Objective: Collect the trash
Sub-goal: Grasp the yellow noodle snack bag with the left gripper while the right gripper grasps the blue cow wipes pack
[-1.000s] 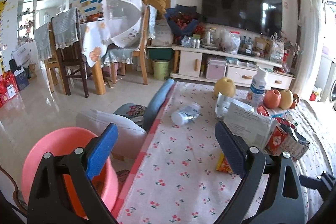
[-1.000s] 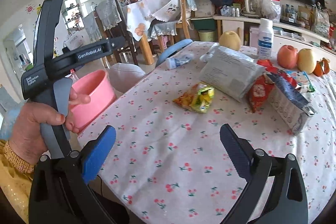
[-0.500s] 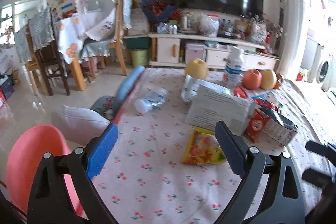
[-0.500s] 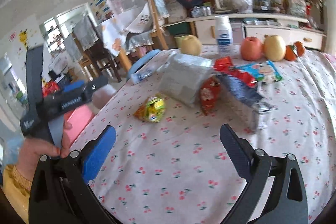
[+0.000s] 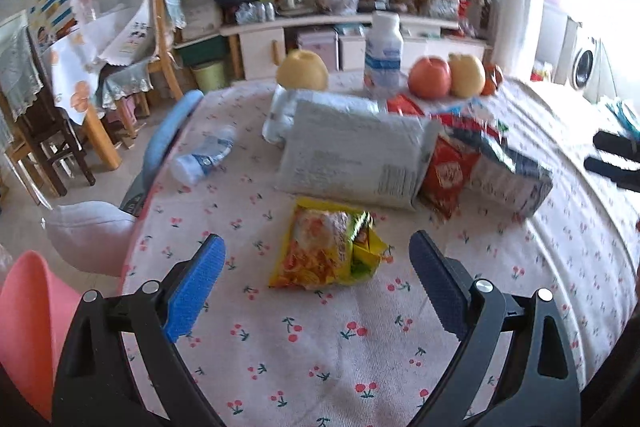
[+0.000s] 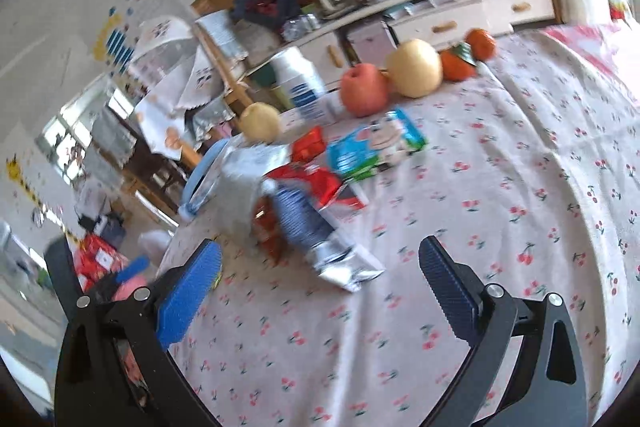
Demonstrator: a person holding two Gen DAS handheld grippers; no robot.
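Note:
On the cherry-print tablecloth lies a yellow snack wrapper just ahead of my open, empty left gripper. Behind it lie a grey mailer bag, a red snack packet, a blue-and-silver carton and a fallen plastic bottle. My right gripper is open and empty just before the carton. A green-blue wrapper lies beyond it. A pink bin stands left of the table.
Apples, pears and oranges and an upright white bottle stand at the table's far side. A grey cushioned chair is by the left edge. A TV cabinet and dining table lie beyond.
Both grippers have swung right and moved forward over the table. The left now faces the yellow wrapper; the right now faces the carton. Both stay open.

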